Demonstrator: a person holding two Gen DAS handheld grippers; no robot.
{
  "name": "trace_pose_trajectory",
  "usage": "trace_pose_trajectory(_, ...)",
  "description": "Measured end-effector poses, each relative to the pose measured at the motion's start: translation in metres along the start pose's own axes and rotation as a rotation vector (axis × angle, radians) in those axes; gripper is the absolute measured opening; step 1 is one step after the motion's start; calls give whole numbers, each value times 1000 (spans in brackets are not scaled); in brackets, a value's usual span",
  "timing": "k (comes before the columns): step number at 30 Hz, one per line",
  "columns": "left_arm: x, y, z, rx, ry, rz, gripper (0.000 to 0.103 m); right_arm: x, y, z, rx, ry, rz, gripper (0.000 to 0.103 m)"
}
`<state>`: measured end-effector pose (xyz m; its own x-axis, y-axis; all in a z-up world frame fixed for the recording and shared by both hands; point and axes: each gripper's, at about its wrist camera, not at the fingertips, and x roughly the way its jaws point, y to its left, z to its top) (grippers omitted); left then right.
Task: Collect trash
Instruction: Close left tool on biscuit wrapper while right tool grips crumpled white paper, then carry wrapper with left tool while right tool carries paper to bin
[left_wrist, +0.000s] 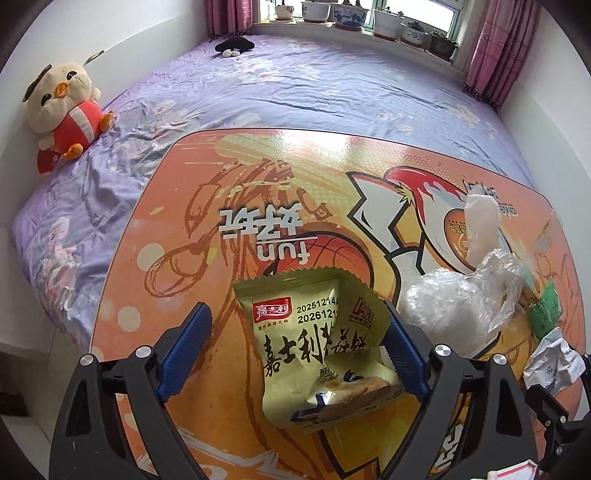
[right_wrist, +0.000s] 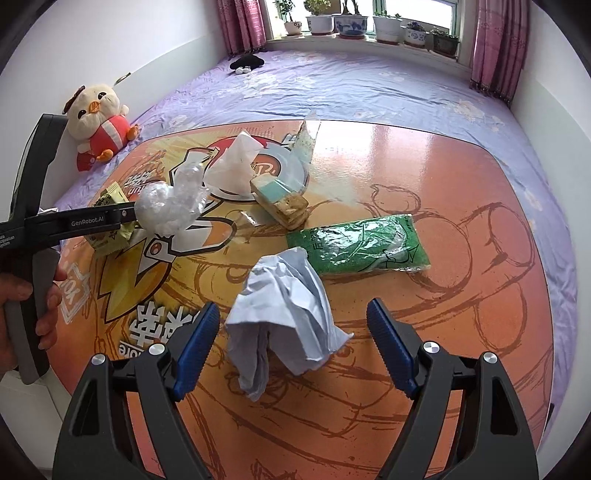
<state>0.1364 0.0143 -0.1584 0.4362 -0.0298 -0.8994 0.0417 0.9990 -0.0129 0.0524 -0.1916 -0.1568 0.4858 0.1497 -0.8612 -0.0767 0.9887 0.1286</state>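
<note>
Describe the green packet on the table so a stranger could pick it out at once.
Start at the orange cartoon-printed table standing on the purple bedsheet. On its right half, just beyond the crumpled pale-blue paper, lies the green packet, flat. It is the only long, dark green, glossy plastic wrapper; its neighbours are white, clear or beige.

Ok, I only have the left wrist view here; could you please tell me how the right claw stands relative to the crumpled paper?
Observer: The right claw is open, with the crumpled paper between its fingers; the pads look clear of it.
Operator: Thank you. What lies beyond that paper?
Observer: A green packet lies flat on the table, just past the paper.
Operator: Is anything else hidden from me?
Observer: A tan and teal pack lies farther back, beside a white plastic bag.
</note>
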Motion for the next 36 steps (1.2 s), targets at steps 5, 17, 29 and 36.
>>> trace_pose_trajectory(5,-1,-1,1,8,-15,18,80,4,9,2,-28,-17,-13,82)
trace_pose_trajectory(17,-7,8,-4,3,-11,13,46,0,17,-4,-81,-36,7,52)
trace_pose_trajectory(29,-19,11,-20,-1,3,-18,45,-2,23,-6,-98,-16,37,51)
trace_pose_trajectory(36,-42,17,-41,-23,-6,-52,45,-11,31,-14,-108,4,81,51)
